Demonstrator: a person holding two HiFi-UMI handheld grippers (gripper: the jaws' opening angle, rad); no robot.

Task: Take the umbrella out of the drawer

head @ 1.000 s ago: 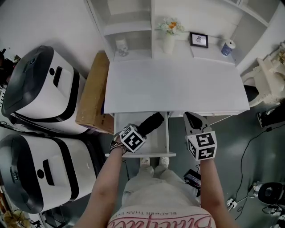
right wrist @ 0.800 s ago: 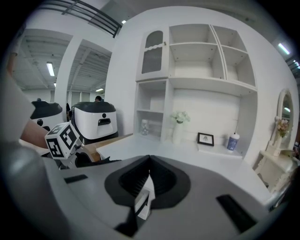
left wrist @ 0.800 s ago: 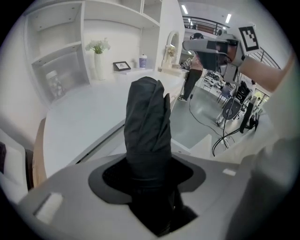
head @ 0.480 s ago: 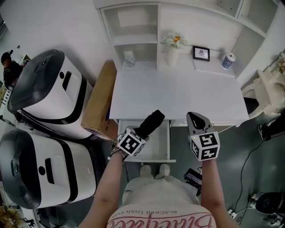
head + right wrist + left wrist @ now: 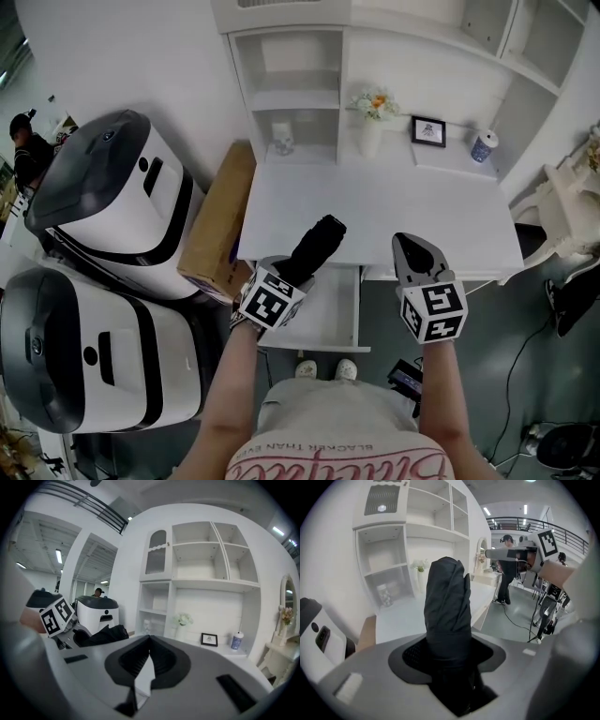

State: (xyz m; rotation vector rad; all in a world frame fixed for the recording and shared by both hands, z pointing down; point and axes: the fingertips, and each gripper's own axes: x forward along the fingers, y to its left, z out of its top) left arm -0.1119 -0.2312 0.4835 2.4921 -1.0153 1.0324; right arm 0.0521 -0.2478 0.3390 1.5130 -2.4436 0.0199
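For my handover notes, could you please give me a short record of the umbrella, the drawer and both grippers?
umbrella: black, folded, out of the drawer, held over the desk's front edge
left gripper: shut on the umbrella
right gripper: shut, holding nothing
drawer: open, below the desk
back of desk: vase, picture, cup
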